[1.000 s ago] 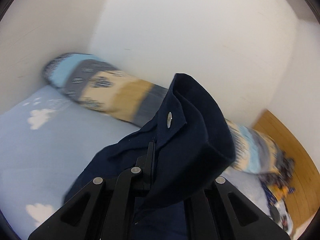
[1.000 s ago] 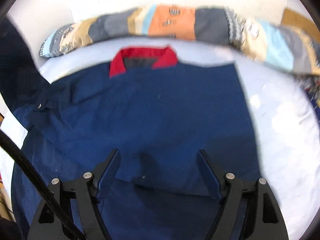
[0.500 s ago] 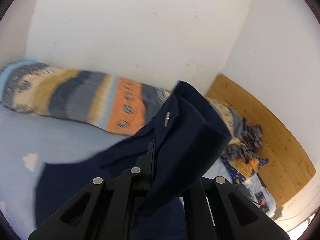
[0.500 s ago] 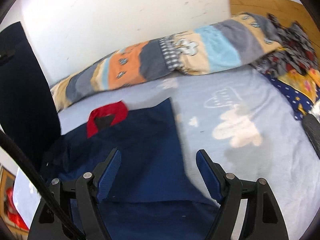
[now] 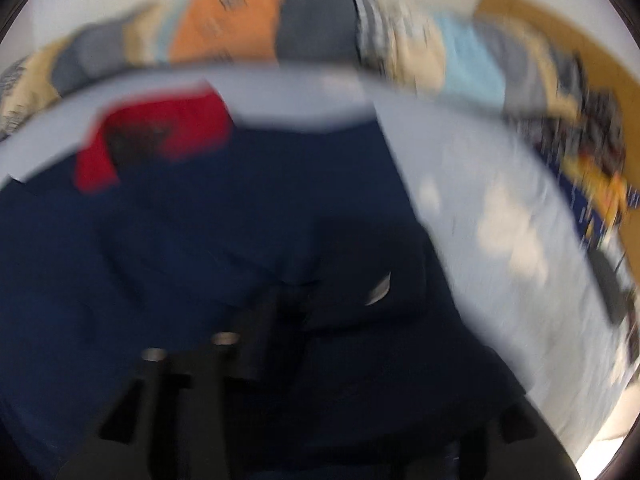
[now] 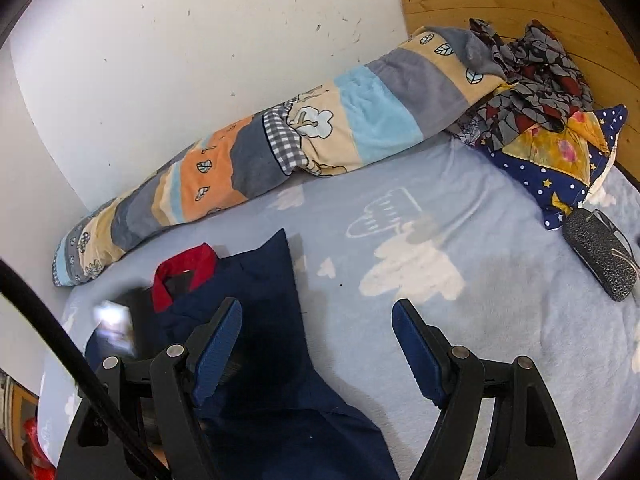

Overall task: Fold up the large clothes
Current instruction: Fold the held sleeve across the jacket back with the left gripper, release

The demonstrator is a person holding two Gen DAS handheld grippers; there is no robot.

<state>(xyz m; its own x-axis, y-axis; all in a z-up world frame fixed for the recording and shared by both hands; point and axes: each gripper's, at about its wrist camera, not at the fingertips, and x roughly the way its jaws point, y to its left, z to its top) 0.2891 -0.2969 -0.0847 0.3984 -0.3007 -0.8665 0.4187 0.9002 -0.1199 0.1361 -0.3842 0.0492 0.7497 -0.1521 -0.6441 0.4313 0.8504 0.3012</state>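
A: What's nearest in the right wrist view?

B: The right gripper (image 6: 316, 344), fingers spread wide with nothing between them. Its left blue pad (image 6: 218, 346) sits over the shirt (image 6: 264, 344); the other pad is over bare sheet (image 6: 480, 280).

A: And the shirt?

B: Navy, lying on the light blue cloud-print sheet, its red collar (image 6: 184, 276) toward the wall. A black cable (image 6: 60, 344) crosses the lower left corner.

A: The left gripper?

B: The left view is badly smeared. The left gripper (image 5: 280, 320) is dark against the navy cloth. A bunched fold with a pale snap (image 5: 379, 290) lies right at its tips, but I cannot tell whether the fingers are closed on it.

A: Beyond that?

B: In the left view, the shirt (image 5: 200, 240) spreads flat with the collar (image 5: 160, 136) past it. In the right view, a black case (image 6: 600, 254) rests on the sheet to the right. Next to it lies a starred pillow (image 6: 560, 160) with patterned cloth (image 6: 528, 72) heaped on it. A long striped bolster (image 6: 280, 152) lies along the white wall (image 6: 200, 40), meeting a wooden headboard (image 6: 520, 4).
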